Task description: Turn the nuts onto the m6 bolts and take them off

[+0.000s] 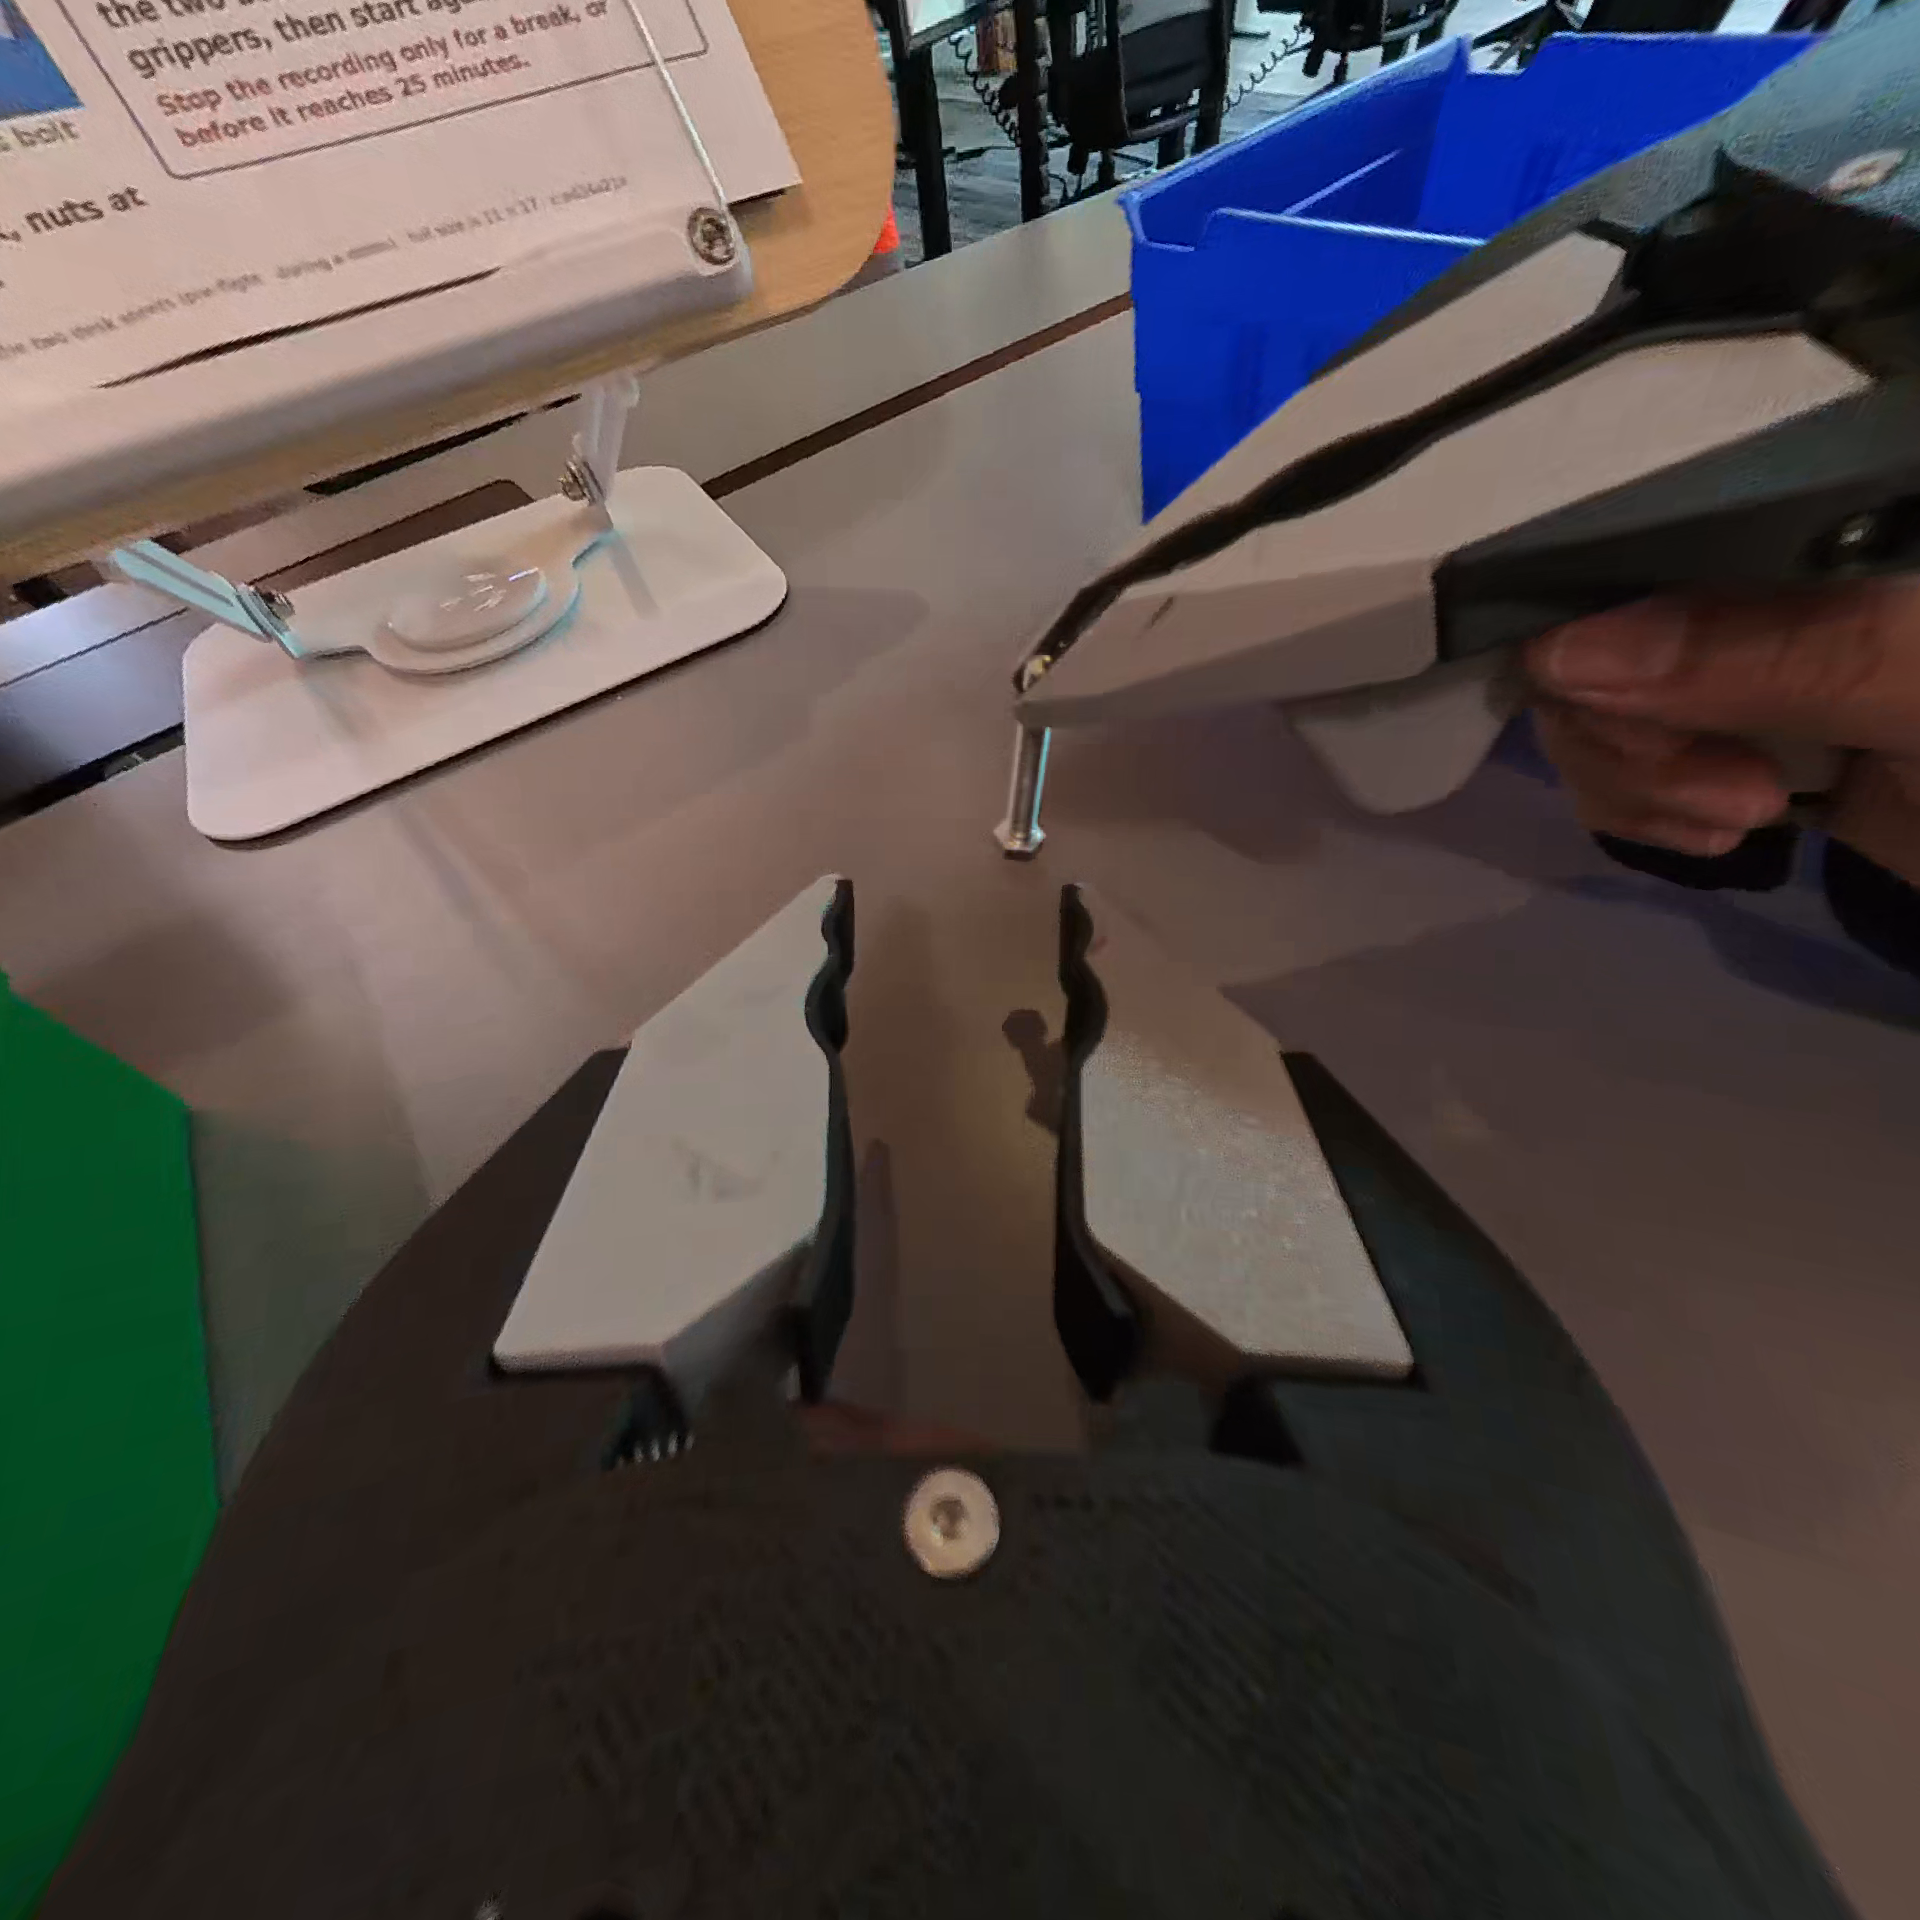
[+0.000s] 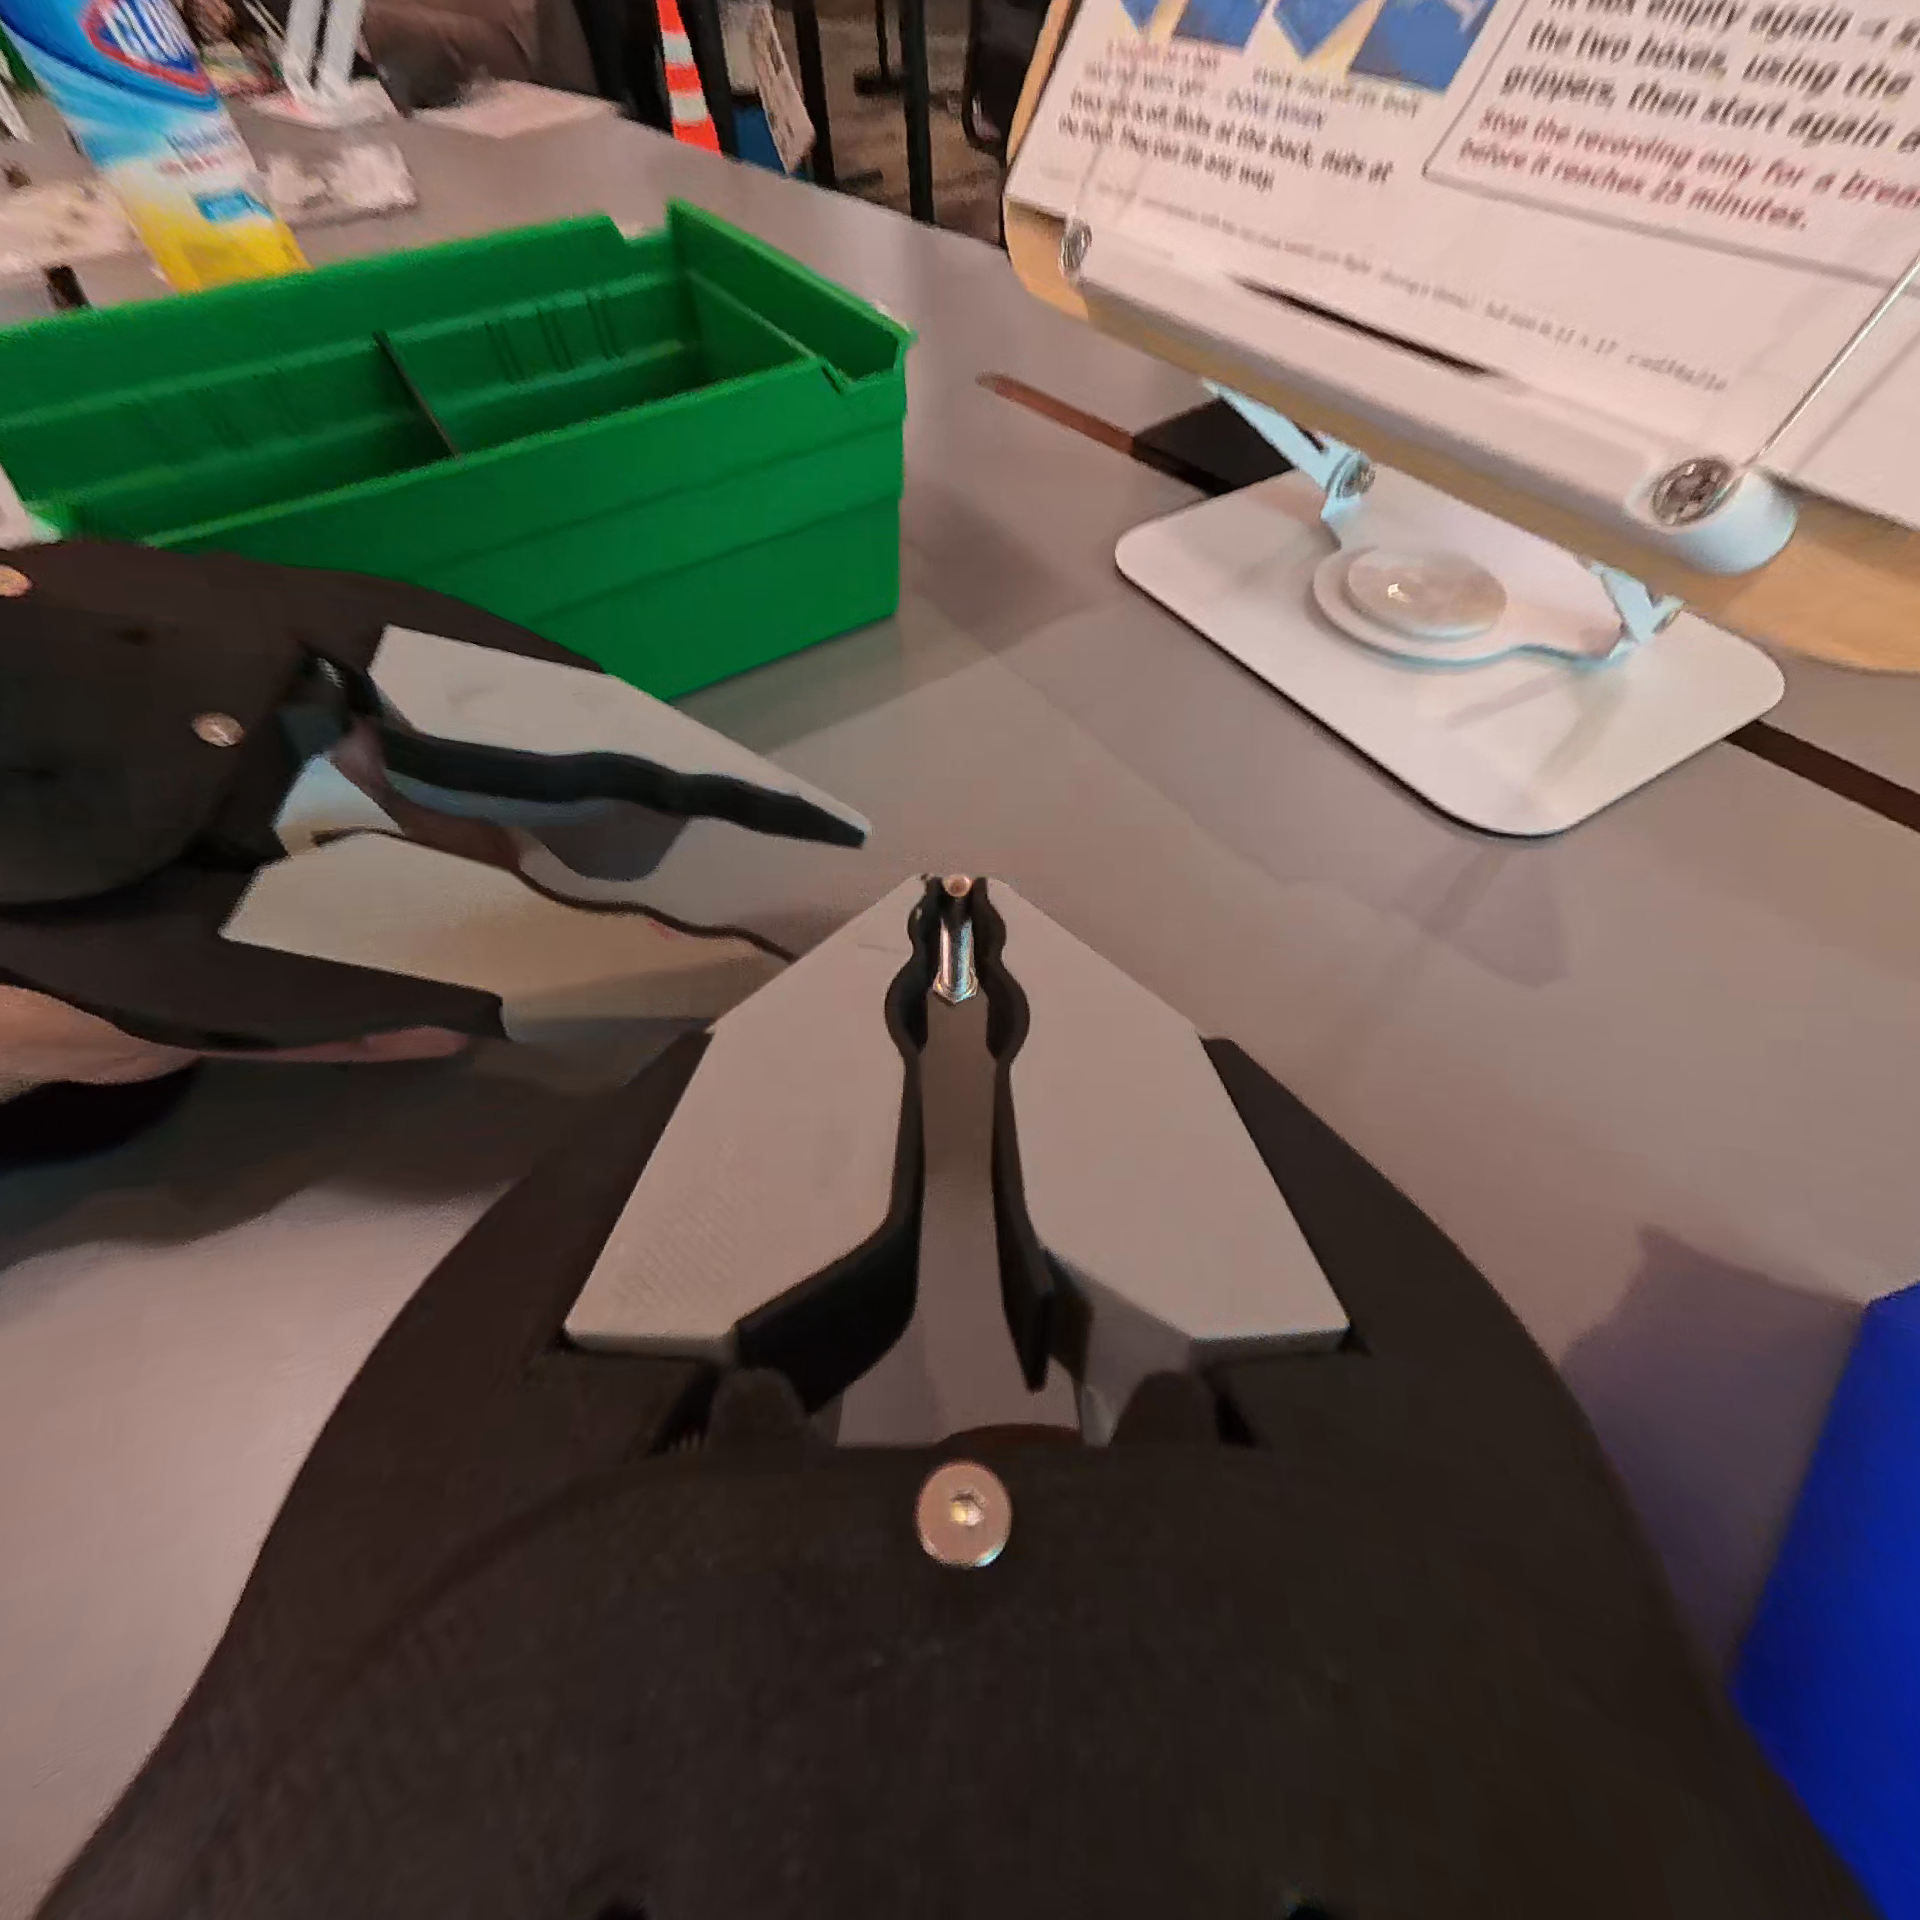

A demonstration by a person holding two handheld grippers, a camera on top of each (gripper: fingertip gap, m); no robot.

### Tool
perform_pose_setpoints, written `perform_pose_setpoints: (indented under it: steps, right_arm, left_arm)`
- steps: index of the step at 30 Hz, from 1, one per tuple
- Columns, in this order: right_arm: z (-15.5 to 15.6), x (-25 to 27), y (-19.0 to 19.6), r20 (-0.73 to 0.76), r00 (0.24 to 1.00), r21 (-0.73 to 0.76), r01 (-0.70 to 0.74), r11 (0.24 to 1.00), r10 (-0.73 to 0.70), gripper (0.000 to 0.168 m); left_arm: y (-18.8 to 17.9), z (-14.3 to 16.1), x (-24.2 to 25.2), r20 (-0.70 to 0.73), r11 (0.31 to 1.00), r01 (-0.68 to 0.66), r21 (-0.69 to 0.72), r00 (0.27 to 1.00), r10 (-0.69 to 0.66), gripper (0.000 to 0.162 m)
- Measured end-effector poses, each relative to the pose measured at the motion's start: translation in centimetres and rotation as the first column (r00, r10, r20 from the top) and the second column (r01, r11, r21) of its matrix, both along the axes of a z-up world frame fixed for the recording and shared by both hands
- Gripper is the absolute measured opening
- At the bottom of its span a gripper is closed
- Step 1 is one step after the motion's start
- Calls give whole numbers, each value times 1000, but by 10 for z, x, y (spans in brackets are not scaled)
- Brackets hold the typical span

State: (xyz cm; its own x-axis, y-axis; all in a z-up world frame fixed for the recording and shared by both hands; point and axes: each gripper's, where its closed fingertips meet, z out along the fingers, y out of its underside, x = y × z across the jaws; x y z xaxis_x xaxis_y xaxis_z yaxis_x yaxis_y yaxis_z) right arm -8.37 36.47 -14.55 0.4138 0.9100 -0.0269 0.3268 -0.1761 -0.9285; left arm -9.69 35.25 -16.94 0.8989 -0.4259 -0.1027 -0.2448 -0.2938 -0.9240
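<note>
Our right tongs (image 2: pixel 957 891) clamp the bolt (image 1: pixel 1024 790) by its threaded tip; it hangs upright, head down, just above the table (image 1: pixel 1455 1091). Our left tongs (image 1: pixel 956 902) stand wide and empty, the bolt near their 12 o'clock. The green bin (image 2: pixel 582 499) lies at 10 o'clock in the right wrist view.

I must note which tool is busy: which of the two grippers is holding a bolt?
The right gripper: its fingers are closed on the bolt, which hangs head down. The left gripper is open, with nothing between its fingers.
</note>
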Motion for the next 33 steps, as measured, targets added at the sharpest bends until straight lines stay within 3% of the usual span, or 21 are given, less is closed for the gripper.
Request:
perform_pose_setpoints:
  steps: [8,16,25,28,31,33]
  right_arm:
    - [-43,-4,2,168,986,-39,-14,999,21,2]
    - [-46,-5,1,174,984,-39,-25,999,31,6]
    - [-19,-4,4,53,999,-8,1,1000,-1,37]
    - [-5,0,8,-1,999,33,42,999,-42,49]
    - [4,3,10,-41,997,58,66,996,-63,50]
    - [7,4,11,-53,996,76,78,994,-74,49]
  left_arm:
    - [2,2,-9,0,999,-41,9,999,41,33]
    - [2,5,-11,8,999,-47,15,999,47,33]
    - [2,0,-7,1,1000,-31,-2,1000,31,35]
    - [-9,1,11,68,997,73,-25,995,-71,23]
    - [-8,5,10,36,999,41,3,998,-41,40]
    - [-10,7,13,20,998,54,19,998,-55,40]
